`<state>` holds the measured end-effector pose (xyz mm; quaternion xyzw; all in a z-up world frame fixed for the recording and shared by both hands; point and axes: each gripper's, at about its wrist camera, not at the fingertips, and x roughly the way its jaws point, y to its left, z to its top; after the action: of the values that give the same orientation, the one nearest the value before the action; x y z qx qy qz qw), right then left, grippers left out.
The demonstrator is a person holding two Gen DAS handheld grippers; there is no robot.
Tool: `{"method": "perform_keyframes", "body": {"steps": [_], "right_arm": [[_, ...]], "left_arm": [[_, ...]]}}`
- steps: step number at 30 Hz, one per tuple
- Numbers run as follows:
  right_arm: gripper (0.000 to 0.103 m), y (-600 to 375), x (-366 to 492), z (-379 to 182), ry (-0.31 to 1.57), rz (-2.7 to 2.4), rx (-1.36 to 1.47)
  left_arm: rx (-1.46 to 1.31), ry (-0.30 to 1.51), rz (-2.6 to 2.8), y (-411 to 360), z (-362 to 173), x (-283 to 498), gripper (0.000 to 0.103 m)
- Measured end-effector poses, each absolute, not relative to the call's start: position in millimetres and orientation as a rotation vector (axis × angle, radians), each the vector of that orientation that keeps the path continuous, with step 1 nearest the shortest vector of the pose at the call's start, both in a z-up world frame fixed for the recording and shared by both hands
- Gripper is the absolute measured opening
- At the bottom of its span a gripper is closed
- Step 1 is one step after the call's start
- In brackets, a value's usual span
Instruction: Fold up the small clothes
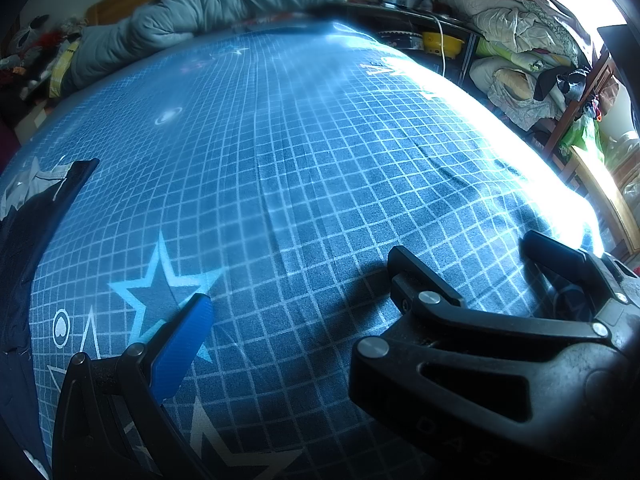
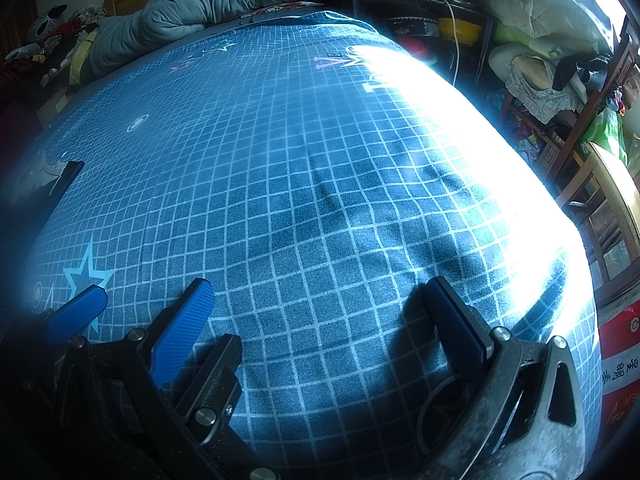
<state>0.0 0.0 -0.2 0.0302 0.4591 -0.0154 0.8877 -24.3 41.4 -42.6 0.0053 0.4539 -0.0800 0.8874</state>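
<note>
Left tongs [image 1: 316, 304] and right tongs [image 2: 320, 284] are held spread, empty; nothing's been folded yet, dark garment [image 1: 36, 216] at left edge untouched lol.

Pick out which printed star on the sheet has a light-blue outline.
The large star beside the blue finger; the bottom star, at the picture's lower edge, is outlined in white.

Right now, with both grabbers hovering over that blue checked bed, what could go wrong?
Both grippers are open and empty. The dark garment lies at the bed's far left edge, away from the left gripper and right gripper, so a reach could fall short. Sun glare washes out the bedsheet, which might hide anything there. The open fingers might snag the sheet instead.
</note>
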Motion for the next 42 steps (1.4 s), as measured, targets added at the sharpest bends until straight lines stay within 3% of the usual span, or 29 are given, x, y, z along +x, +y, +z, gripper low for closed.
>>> {"method": "perform_keyframes", "body": {"steps": [42], "right_arm": [[0.103, 0.6, 0.4, -0.4, 0.954, -0.032, 0.063]], "left_arm": [[0.010, 0.943, -0.166, 39.6, -40.6, -23.0, 0.103]]}}
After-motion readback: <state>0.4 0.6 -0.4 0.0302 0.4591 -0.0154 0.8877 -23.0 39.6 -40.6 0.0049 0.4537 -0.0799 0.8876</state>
